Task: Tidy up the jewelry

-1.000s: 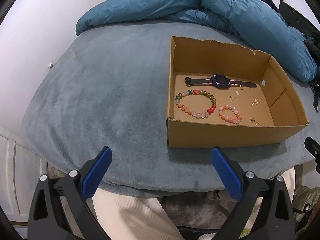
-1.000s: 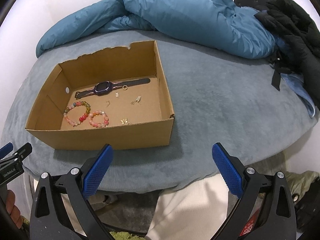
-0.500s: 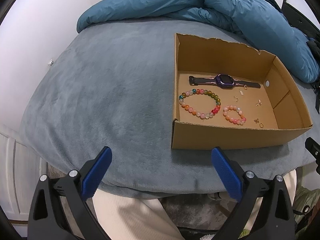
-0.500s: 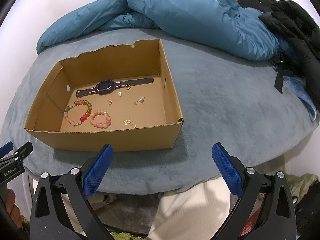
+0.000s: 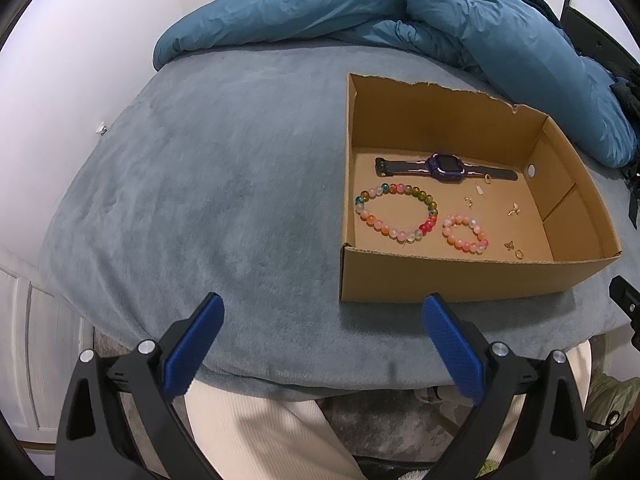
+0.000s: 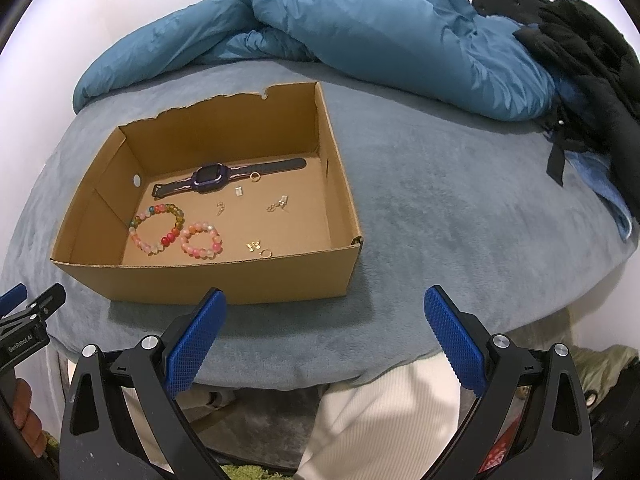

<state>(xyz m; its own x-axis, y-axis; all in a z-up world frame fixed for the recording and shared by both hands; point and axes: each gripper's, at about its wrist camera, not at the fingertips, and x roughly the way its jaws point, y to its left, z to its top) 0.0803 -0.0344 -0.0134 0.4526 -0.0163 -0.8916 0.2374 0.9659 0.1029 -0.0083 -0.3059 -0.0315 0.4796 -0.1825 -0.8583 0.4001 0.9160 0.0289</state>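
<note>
A shallow cardboard box (image 5: 448, 280) (image 6: 224, 284) sits on a grey-blue bed. Inside lie a purple watch (image 5: 444, 166) (image 6: 210, 178), a large multicoloured bead bracelet (image 5: 396, 212) (image 6: 158, 229), a small pink bead bracelet (image 5: 466, 233) (image 6: 201, 240), gold rings (image 5: 519, 254) (image 6: 265, 253) and several tiny gold pieces. My left gripper (image 5: 320, 308) hangs open over the bed's near edge, left of the box front. My right gripper (image 6: 325, 300) is open too, just before the box's near right corner. Neither holds anything.
A rumpled blue duvet (image 5: 400, 20) (image 6: 360, 32) lies along the back of the bed. Black clothing (image 6: 588, 64) is piled at the far right. The person's cream trousers (image 5: 256, 432) (image 6: 380, 420) show below the bed edge. The left gripper's tip (image 6: 28, 312) appears at the right view's left edge.
Both grippers have crept forward and upward, so the box sits a little lower and larger in each view. The jaws stay open and the jewelry has not moved.
</note>
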